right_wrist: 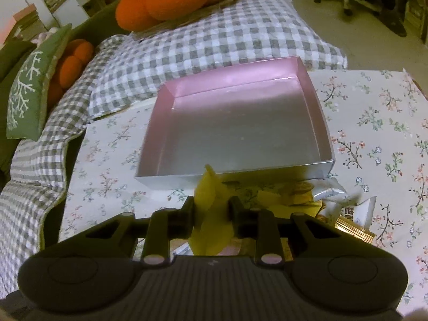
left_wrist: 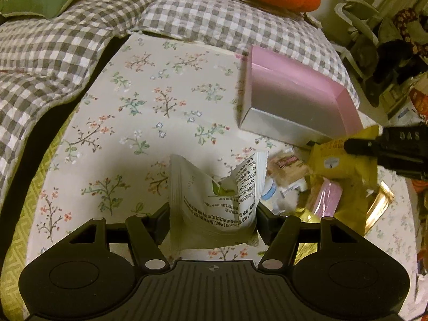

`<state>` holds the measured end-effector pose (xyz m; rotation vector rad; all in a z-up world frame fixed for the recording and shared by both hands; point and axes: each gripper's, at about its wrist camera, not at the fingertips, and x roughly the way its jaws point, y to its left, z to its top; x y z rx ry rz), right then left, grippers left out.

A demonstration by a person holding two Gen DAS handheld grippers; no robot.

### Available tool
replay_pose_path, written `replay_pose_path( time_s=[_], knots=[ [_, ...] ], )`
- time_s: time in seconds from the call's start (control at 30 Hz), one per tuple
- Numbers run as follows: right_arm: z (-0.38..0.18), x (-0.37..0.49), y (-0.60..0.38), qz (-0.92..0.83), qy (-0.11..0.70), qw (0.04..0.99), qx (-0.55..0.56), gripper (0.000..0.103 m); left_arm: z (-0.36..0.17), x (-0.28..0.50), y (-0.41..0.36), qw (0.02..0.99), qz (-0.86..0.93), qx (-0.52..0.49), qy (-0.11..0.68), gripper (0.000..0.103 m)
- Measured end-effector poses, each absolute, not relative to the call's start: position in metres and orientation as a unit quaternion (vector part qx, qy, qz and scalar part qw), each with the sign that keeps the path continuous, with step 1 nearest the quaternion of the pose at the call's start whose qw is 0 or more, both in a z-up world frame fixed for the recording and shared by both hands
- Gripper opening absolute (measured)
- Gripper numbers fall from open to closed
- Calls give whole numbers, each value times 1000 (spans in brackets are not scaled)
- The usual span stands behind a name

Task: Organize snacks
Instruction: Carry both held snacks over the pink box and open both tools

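Two tongs: our left tongs point(left_wrist: 212, 214) clamp a white printed snack packet point(left_wrist: 214, 198), right tongs point(right_wrist: 211, 208) pinch a yellow crinkled wrapper point(right_wrist: 210, 214), both above the floral-clothed bench point(left_wrist: 139, 123) before the empty pink-walled silver tray point(right_wrist: 235, 131)

Pink box point(right_wrist: 235, 131) (floral tablecloth point(right_wrist: 374, 133))

The white packet point(left_wrist: 214, 200) carries upside-down black Chinese print with digit strings, one starting "0571-636"; the rest is too small to read. Raised letters on the black gripper point(left_wrist: 396, 149) at right look like "OAS". The yellow packet point(left_wrist: 337, 160) bears unreadable characters.
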<state>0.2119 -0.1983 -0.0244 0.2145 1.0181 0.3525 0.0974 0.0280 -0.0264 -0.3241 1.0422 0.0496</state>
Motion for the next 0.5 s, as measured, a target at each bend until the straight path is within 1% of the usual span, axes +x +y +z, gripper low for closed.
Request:
replay_pose_path(
  time_s=[0.3, 0.5],
  knots=[
    [-6, 202, -202, 189, 470, 857, 94, 23, -10, 116, 22, 865, 23, -154, 477, 63],
    [16, 202, -216, 206, 431, 872, 111, 23, 2, 142, 17, 876, 20, -158, 455, 63]
  ],
)
